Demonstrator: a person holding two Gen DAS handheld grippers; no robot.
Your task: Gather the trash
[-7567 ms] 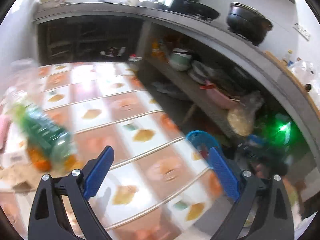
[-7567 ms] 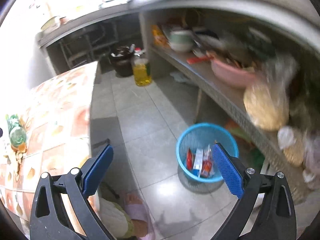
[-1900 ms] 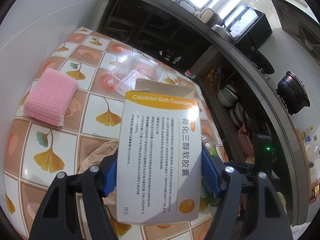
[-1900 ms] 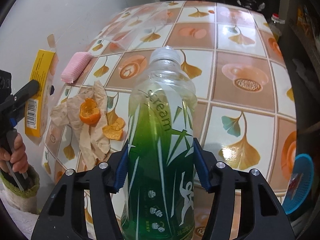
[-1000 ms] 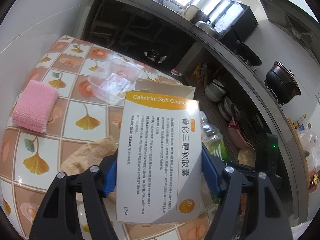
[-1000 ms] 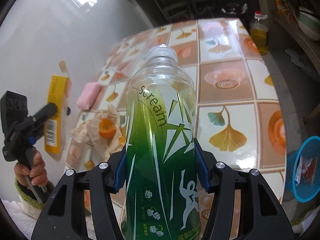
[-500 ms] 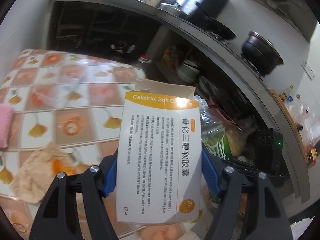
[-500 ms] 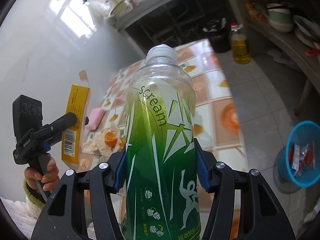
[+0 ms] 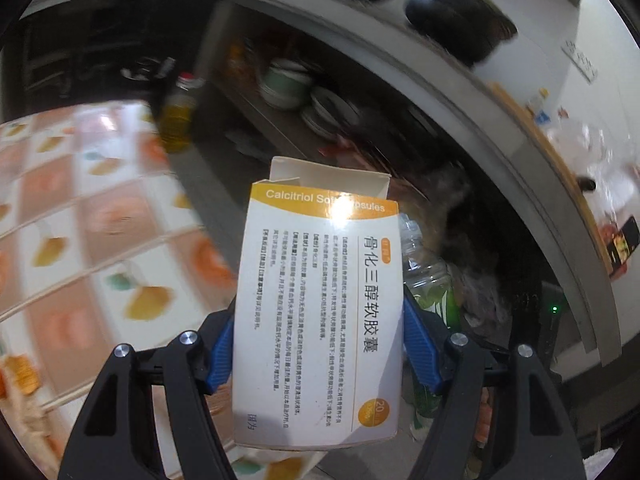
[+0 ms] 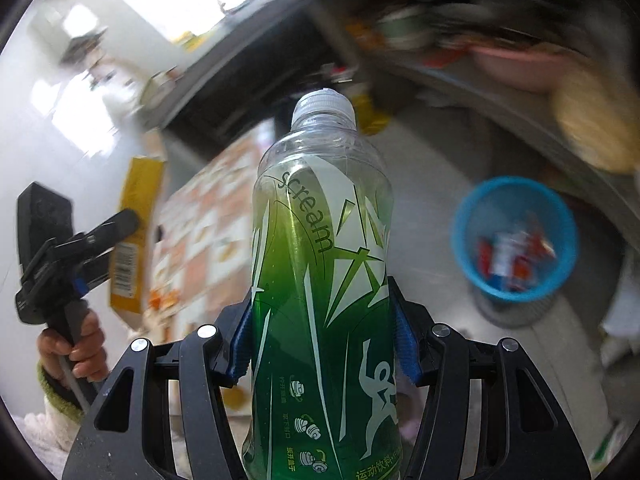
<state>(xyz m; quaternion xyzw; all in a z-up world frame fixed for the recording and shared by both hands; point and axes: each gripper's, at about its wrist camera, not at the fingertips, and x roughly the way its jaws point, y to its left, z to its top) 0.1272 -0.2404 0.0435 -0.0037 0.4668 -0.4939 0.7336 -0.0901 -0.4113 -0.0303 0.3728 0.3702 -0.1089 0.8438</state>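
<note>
Both grippers share one build: black plastic arms with triangular cut-outs, silver round screw heads at the pivots, and ribbed blue pads on the inner faces of the fingers. The left gripper (image 9: 318,344) fills the lower part of its frame, as does the right gripper (image 10: 322,344). At lower left of the right view, a hand (image 10: 74,350) wears a green knit cuff over a white fleecy sleeve.

I see a black pot (image 9: 460,20) at upper right, stacked bowls (image 9: 286,84) mid-frame, an oil bottle (image 9: 178,118) upper left.
</note>
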